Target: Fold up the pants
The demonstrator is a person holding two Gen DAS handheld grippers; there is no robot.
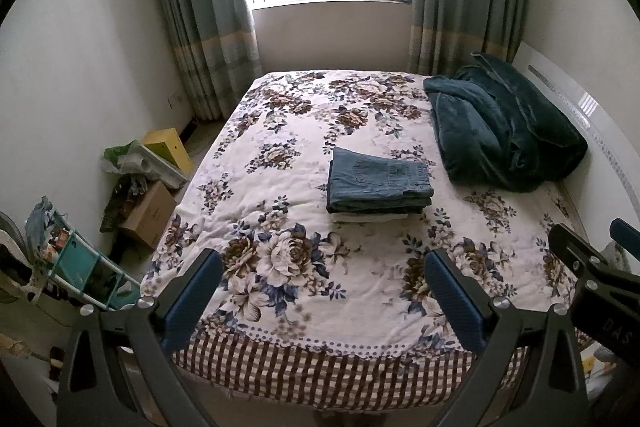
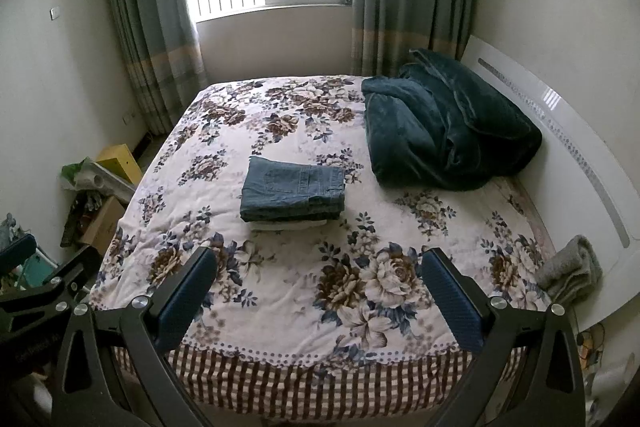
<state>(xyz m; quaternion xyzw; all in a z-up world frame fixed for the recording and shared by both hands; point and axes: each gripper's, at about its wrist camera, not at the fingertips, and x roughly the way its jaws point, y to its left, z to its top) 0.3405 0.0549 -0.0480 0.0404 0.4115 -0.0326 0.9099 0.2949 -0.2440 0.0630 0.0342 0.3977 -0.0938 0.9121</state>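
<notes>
Folded blue jeans (image 1: 378, 183) lie on top of a small stack of folded clothes in the middle of the floral bed (image 1: 280, 155); they also show in the right wrist view (image 2: 294, 193). My left gripper (image 1: 324, 267) is open and empty, held above the bed's near edge, well short of the stack. My right gripper (image 2: 318, 263) is open and empty too, beside the left one at the near edge. The right gripper also shows at the right edge of the left wrist view (image 1: 592, 259), and the left gripper at the left edge of the right wrist view (image 2: 36, 271).
A dark teal blanket (image 1: 504, 127) is heaped at the far right by the white headboard (image 2: 560, 131). A grey cloth (image 2: 570, 271) lies at the bed's right edge. Cardboard boxes (image 1: 148, 211), a yellow box (image 1: 170, 147) and a teal shelf (image 1: 80, 263) crowd the floor at left.
</notes>
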